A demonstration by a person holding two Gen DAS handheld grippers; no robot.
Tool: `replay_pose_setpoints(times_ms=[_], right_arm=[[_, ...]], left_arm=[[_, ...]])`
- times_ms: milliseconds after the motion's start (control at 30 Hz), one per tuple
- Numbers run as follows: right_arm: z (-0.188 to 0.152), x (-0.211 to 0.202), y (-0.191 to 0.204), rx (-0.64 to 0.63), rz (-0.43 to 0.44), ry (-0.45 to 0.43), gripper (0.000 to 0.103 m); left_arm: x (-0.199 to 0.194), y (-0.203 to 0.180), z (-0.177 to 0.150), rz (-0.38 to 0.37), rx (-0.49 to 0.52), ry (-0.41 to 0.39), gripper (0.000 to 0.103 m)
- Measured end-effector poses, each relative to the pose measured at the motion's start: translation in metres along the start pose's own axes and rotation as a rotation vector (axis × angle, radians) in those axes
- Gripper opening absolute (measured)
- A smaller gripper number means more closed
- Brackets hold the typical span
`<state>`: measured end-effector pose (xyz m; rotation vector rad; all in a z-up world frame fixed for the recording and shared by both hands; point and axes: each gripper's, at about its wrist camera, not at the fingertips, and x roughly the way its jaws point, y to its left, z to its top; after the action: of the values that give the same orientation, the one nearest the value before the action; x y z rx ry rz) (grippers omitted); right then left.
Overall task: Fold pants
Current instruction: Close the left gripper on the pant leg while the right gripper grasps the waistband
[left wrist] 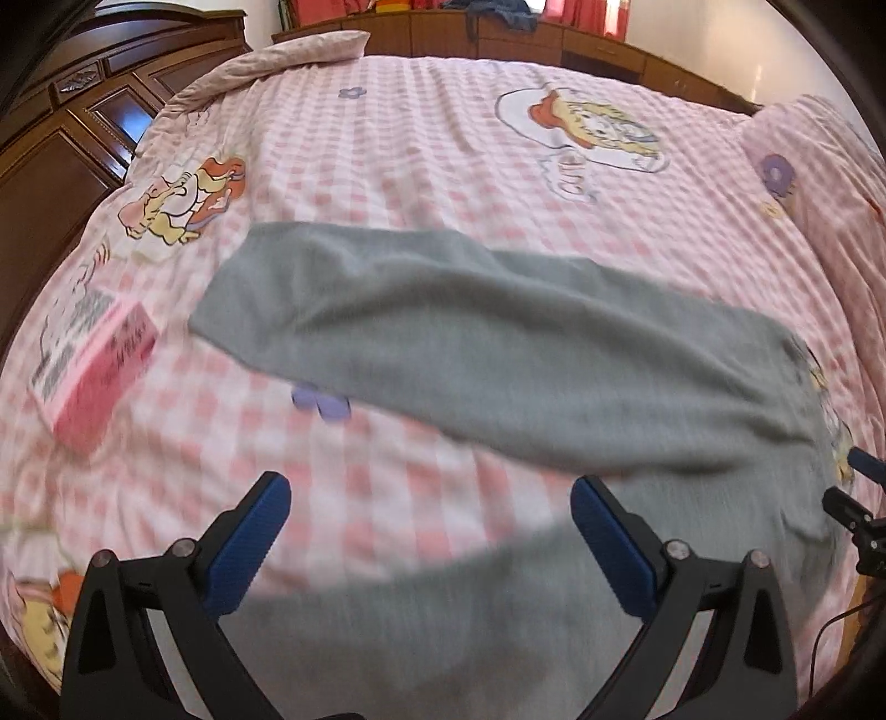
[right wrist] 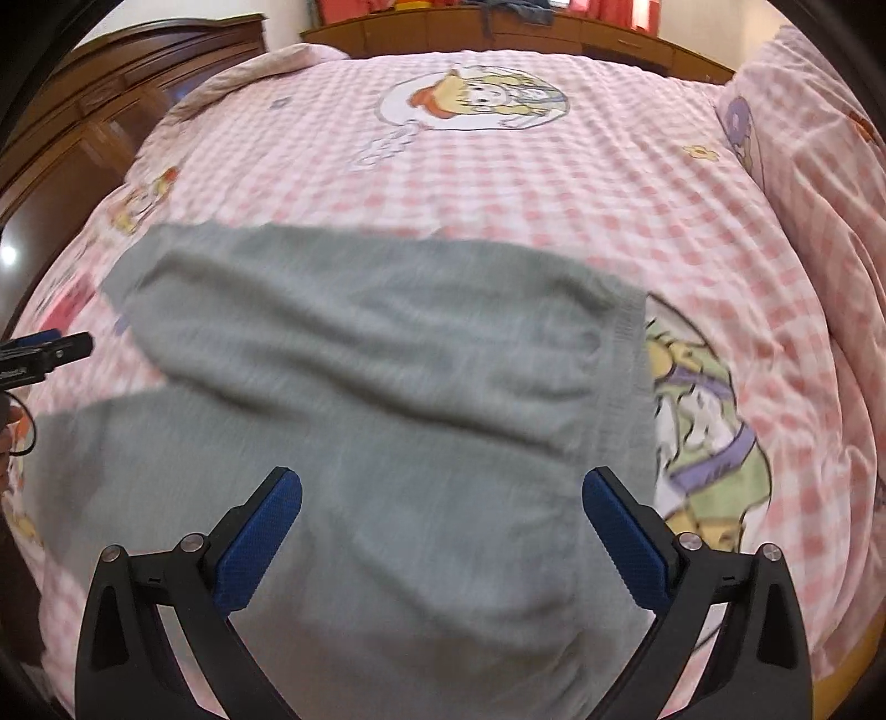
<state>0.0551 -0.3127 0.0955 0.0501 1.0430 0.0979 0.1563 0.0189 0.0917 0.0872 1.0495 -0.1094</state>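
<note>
A pink box (left wrist: 97, 368) lies on the bed (left wrist: 443, 155) to the left of the grey pants (left wrist: 498, 354), well apart from them; its printing is too blurred to read. Dark wooden furniture (left wrist: 61, 144) stands along the bed's left side, and a low wooden unit (left wrist: 498, 33) runs behind its far edge with cloth heaped on top, cut off by the frame. The pants lie spread across the pink checked cover, one leg stretching left, the other running along the near edge beneath the cameras; in the right wrist view the waistband (right wrist: 626, 343) sits at the right. Both views are smeared by motion. The left hand-held gripper (left wrist: 431, 501) is released, fingers wide apart, empty above the near leg. The right hand-held gripper (right wrist: 442, 493) is likewise spread wide, holding nothing, over the grey cloth.
</note>
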Motion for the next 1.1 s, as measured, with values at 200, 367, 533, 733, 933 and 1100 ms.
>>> replay_pose_setpoints(times_ms=[200, 367, 533, 733, 933, 1100], right_arm=[[0.033, 0.019, -0.024, 0.02, -0.017, 0.008, 0.103], [0.061, 0.04, -0.034, 0.007, -0.035, 0.015, 0.103], [0.082, 0.067, -0.042, 0.002, -0.053, 0.038, 0.103], [0.101, 0.101, -0.052, -0.01, -0.047, 0.077, 0.098], [0.101, 0.136, -0.051, -0.064, -0.05, 0.143, 0.099], [0.099, 0.145, -0.053, -0.068, -0.063, 0.146, 0.103]], left_arm=[[0.025, 0.011, 0.048, 0.007, 0.003, 0.019, 0.103], [0.053, 0.016, 0.087, -0.007, -0.012, 0.047, 0.103], [0.081, 0.015, 0.117, -0.021, -0.038, 0.073, 0.103], [0.114, 0.004, 0.139, -0.001, 0.006, 0.079, 0.103], [0.15, 0.003, 0.15, -0.038, -0.023, 0.149, 0.103], [0.168, -0.002, 0.144, -0.024, -0.023, 0.163, 0.099]])
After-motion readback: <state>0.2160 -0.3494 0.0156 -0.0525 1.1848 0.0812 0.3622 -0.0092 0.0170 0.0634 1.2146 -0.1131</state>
